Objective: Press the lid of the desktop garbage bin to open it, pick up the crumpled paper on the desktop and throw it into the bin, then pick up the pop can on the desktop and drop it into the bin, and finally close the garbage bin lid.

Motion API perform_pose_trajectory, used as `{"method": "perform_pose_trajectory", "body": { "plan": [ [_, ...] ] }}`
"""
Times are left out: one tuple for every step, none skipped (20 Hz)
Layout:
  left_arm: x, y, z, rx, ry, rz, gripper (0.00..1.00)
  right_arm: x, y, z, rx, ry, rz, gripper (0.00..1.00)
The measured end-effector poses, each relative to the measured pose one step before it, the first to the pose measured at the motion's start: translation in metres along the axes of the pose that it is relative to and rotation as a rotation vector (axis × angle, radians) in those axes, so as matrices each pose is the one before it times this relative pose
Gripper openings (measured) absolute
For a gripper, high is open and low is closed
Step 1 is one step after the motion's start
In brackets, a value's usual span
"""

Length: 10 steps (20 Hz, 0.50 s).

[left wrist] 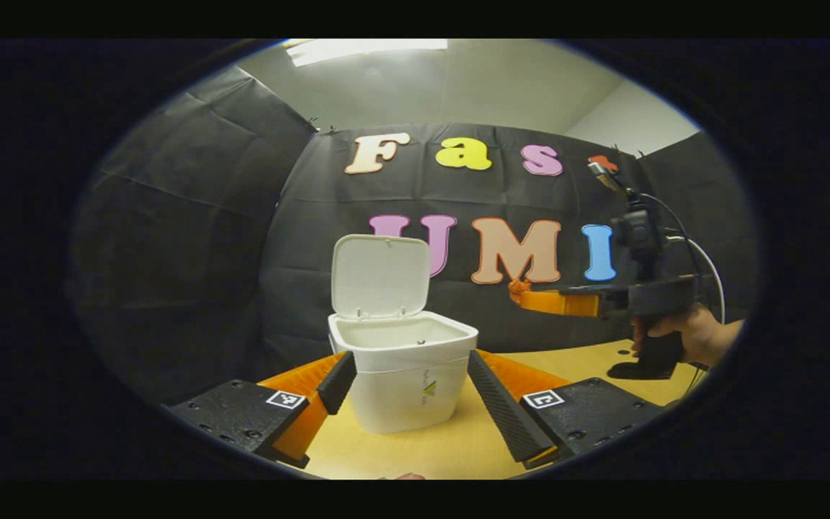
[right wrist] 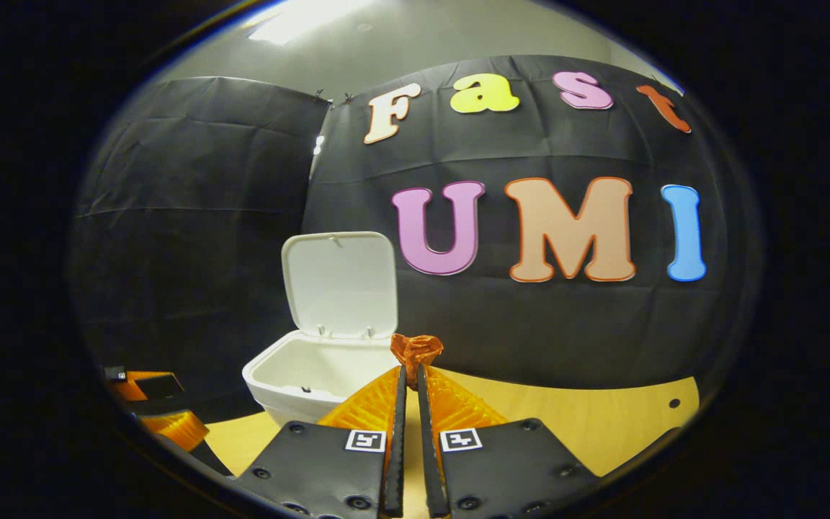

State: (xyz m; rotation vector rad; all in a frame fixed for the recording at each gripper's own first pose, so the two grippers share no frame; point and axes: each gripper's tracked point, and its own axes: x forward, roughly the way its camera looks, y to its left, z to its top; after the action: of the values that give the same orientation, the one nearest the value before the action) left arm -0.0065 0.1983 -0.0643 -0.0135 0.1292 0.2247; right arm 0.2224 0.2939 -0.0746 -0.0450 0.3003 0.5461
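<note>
The crumpled paper [right wrist: 416,349], an orange wad, sits pinched at the very tip of the right tongs [right wrist: 410,375], whose two fingers are drawn nearly together with only a thin slit between them, both pressing on the wad; in the left gripper view the same tongs [left wrist: 519,292] hang in the air to the right of the bin, level with its rim or slightly above, with the wad [left wrist: 516,289] at their tip and a hand [left wrist: 689,335] gripping the handle. The one garbage bin [left wrist: 404,375], white, stands on the bench [left wrist: 602,360] with its lid [left wrist: 380,276] swung up and standing nearly upright at the back, so the mouth is open; I cannot make out anything inside beyond a small dark speck on the inner wall. The wad is apart from the bin, off its right edge and not over the opening as far as the left gripper view shows. The left tongs [left wrist: 411,389] are spread wide and hold nothing, their fingers flanking the bin's body on both sides; whether they touch its walls I cannot tell. One bin, one lid, one paper wad, two tongs are counted. The bench shows bare wood to the right of the bin and in front of it, and the black booth wall [right wrist: 566,324] closes in close behind the bin
</note>
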Motion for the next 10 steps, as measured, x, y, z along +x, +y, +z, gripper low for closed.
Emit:
{"method": "perform_pose_trajectory", "body": {
  "plan": [
    [-0.00062,0.01059,-0.00317,0.00179,0.00746,0.0063,0.92,0.01686,0.01698,-0.00298,0.00066,0.01695,0.0245,0.13],
    [0.00008,0.00994,-0.00183,0.00349,0.00733,0.00923,0.93,0.0193,0.01414,-0.00581,-0.00823,0.0159,0.01023,0.13],
    [-0.00092,0.00942,-0.00256,0.00406,0.00757,0.00766,0.93,0.01808,0.00627,-0.00426,-0.01023,0.02474,0.00837,0.13],
    [-0.00017,0.00927,-0.00062,0.00197,0.00334,0.00881,0.94,0.01737,0.00284,-0.00313,-0.0055,0.03101,0.00387,0.13],
    [0.00024,0.00676,-0.00122,0.00081,0.0041,0.00889,0.93,0.01101,0.0003,-0.00081,-0.0012,0.02387,0.00217,0.13],
    [0.00022,0.00684,-0.00246,0.00042,0.00368,0.01049,0.93,0.00472,-0.00614,0.00395,-0.00215,0.02898,0.00221,0.13],
    [0.00028,0.00622,-0.00266,-0.00014,0.00442,0.00994,0.93,0.00834,-0.00623,0.00104,-0.0079,0.0331,-0.00667,0.13],
    [0.00085,0.00418,-0.00138,-0.00298,0.00383,0.00772,0.94,0.00166,-0.00064,0.00647,0.00522,-0.0014,-0.00449,0.17],
    [-0.00182,0.0032,-0.0026,-0.00486,0.00387,0.00564,0.93,-0.00103,-0.00286,0.01141,-0.00056,-0.02513,-0.01343,0.19],
    [0.00078,-0.00004,-0.00157,-0.0064,0.0054,-0.00071,0.92,-0.00496,-0.00424,-0.00593,-0.00482,-0.00006,-0.00276,0.23]
  ]
}}
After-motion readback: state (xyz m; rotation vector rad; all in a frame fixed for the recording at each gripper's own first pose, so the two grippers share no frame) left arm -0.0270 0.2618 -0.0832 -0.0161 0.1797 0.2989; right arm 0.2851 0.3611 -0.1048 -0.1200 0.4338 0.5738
